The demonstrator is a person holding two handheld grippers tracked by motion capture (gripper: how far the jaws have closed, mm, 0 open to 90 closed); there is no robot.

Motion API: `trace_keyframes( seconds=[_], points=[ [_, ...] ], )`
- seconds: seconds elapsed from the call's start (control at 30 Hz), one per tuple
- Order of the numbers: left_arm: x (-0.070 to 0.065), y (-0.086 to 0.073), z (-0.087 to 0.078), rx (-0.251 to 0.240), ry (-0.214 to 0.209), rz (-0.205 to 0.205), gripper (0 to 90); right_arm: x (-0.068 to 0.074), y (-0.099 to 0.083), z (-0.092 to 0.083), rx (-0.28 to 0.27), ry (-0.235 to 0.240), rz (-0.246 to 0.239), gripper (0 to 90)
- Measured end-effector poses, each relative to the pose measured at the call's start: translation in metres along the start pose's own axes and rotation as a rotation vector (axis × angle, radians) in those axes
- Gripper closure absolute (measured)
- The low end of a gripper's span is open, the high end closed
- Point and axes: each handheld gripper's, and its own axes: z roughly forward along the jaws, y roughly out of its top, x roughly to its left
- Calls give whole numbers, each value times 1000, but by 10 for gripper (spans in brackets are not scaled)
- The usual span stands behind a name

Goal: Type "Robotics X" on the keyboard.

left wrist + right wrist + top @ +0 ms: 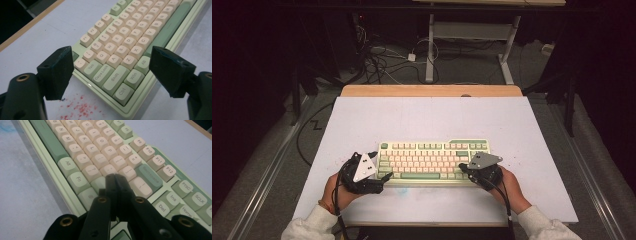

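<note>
**Both grippers at the near corners of the keyboard**

The right gripper (115,178) had its fingers (111,186) pressed together with nothing between them, their tips poised over the right end of the main key block, near the pale keys beside the Backspace key (149,178); whether they touched a key could not be told. In the high view that right gripper (466,170) sat at the keyboard's near right corner, the hand behind it reaching in from the worktop's near edge.

The left gripper (110,67) held its fingers (58,72) wide apart and clamped on nothing. Between them lay the near left corner of the keyboard (130,108), with the Ctrl key (123,93), Shift and Caps Lock in the gap. One finger hung over bare worktop just outside the keyboard's left edge, above a scatter of red specks (81,108); the other stood over the front rim by the Alt key. In the high view the left gripper (384,179) was just beside the near left corner.

The keyboard (434,159), green with cream keys, lay square to the worktop (427,117) and a little nearer its front edge. Broad open white surface ran behind it to the wooden strip (432,90) at the far edge, and wide margins stayed free to either side. A narrower band remained between the keyboard's front rim and the near edge, where both hands rested.
</note>
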Motion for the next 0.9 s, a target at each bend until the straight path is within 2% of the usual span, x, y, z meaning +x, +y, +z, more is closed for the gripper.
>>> trace_keyframes(
  seconds=[0.37, 0.57, 0.63, 0.67, 0.9],
  points=[
    [0, 1, -1, -1, -13, -6, 203, -1, -3, 5, 19, 7, 5, 900],
    [6, 2, -3, -6, -23, -57, 281, 0, -3, 5, 17, 7, 3, 900],
    [8, 1, -3, -9, -37, -67, 332, 0, -3, 5, 17, 5, 6, 900],
    [9, 2, -4, -13, -37, -60, 353, 0, -3, 5, 17, 3, 6, 900],
    [10, 2, -7, 6, -82, -69, 713, 1, -4, 4, 16, 1, 0, 900]
  ],
)
